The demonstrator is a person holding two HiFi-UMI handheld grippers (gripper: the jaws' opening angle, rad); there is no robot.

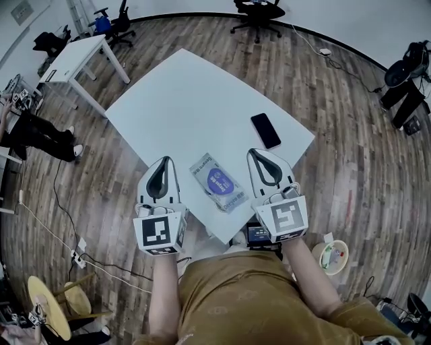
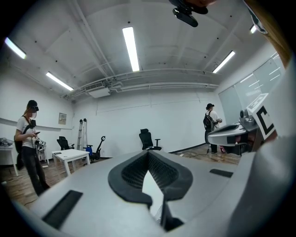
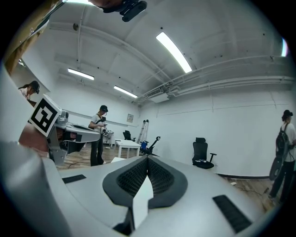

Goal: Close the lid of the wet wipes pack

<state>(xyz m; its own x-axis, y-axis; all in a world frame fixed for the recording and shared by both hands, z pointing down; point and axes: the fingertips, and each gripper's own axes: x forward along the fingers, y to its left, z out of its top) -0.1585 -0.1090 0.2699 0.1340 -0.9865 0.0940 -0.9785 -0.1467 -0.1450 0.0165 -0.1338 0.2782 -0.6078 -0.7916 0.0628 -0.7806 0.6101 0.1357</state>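
The wet wipes pack [image 1: 217, 182] lies flat near the front edge of the white table [image 1: 188, 101], pale grey with a purple oval lid [image 1: 219, 180] on top. From here I cannot tell whether that lid stands open. My left gripper [image 1: 163, 160] rests just left of the pack, jaws shut with nothing between them. My right gripper [image 1: 254, 152] sits just right of it, also shut and empty. Both gripper views look level across the room, so the left gripper [image 2: 149, 152] and the right gripper [image 3: 148, 157] show closed tips but not the pack.
A black phone [image 1: 266, 130] lies on the table beyond my right gripper. A second white table [image 1: 77, 57] and office chairs [image 1: 258, 12] stand farther off. A bowl [image 1: 333, 256] sits on the floor at right. A person [image 2: 28, 143] stands at left.
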